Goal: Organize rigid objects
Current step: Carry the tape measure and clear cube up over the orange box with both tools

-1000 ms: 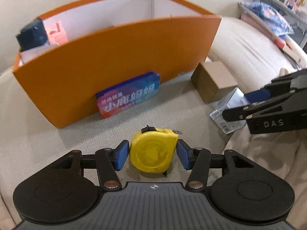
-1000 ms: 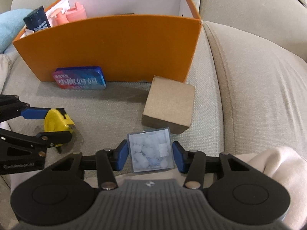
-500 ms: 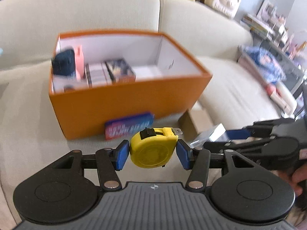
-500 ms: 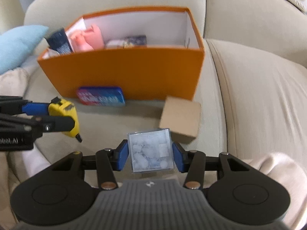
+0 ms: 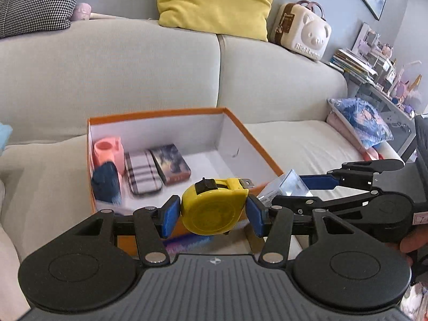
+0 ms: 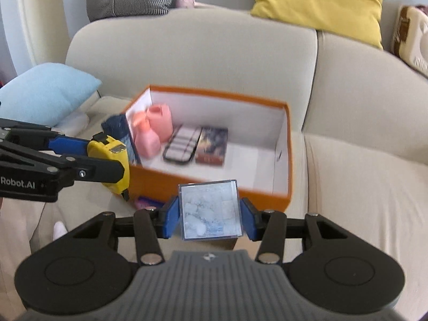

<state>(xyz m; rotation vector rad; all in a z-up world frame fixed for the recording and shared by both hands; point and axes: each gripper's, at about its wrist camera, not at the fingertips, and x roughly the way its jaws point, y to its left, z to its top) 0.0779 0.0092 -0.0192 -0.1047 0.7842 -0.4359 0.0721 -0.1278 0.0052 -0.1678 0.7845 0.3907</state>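
At about nine o'clock in the right wrist view, the left hand-held gripper (image 5: 213,215) clamps a round yellow plastic tape measure (image 5: 214,208) between its blue pads, the case held clear above the beige fabric sofa seat (image 6: 361,176). Just past it, toward twelve o'clock, sits the open orange cardboard box with a white lining (image 5: 267,160), resting on the sofa; its left end already holds a pink plastic bottle (image 6: 145,140), a dark blue container (image 5: 105,184), a checked flat case (image 5: 143,172) and a dark printed card box (image 5: 171,164), while its right half looks bare. At six o'clock in the right wrist view, the right hand-held gripper (image 6: 210,215) grips a clear square plastic case of pale pieces (image 6: 210,210), also aloft in front of the box's near wall. Both items appear to be mid-carry toward the box. The next move likely calls for bringing each over the rim, lowering into the free right half, then releasing without the two tools colliding.
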